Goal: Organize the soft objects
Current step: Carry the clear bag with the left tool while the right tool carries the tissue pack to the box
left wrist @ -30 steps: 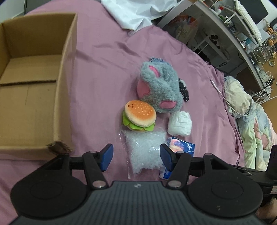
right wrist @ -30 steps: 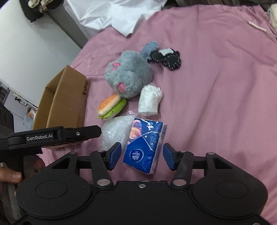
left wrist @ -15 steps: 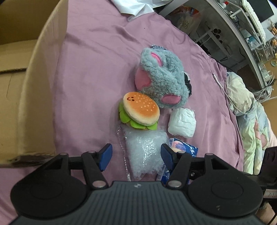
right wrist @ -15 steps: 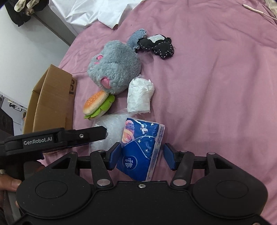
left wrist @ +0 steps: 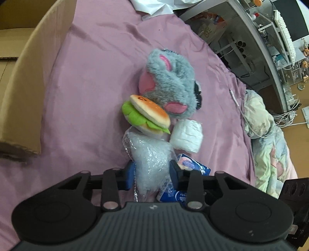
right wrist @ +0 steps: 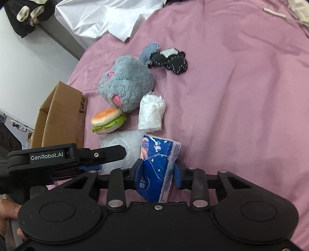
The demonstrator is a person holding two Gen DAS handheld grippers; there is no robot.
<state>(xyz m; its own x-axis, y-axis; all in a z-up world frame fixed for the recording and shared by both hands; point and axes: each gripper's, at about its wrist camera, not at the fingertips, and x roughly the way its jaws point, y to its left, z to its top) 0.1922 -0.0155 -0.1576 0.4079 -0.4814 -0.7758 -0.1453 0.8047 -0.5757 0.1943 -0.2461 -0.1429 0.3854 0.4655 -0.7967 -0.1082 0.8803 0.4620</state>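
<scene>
My left gripper (left wrist: 152, 176) is shut on a clear bubble-wrap bag (left wrist: 149, 154), which also shows in the right wrist view (right wrist: 120, 143). My right gripper (right wrist: 157, 172) is shut on a blue tissue pack (right wrist: 157, 164), seen too in the left wrist view (left wrist: 188, 166). Just beyond lie a plush burger (left wrist: 146, 115), a grey plush toy (left wrist: 170, 85) and a white wrapped roll (left wrist: 187, 137). A small black cloth toy (right wrist: 169, 60) lies past the grey plush. An open cardboard box (left wrist: 17, 77) stands to the left.
Everything lies on a pink bedsheet (right wrist: 241, 86). White plastic sheeting (right wrist: 108, 17) lies at the far edge. A patterned blanket (left wrist: 266, 139) and a white cable (left wrist: 237, 102) lie at the bed's right side, with desks and shelves beyond.
Both grippers have moved forward and closed: the left on the bubble-wrap bag, the right on the tissue pack. The burger has tipped up against the grey plush.
</scene>
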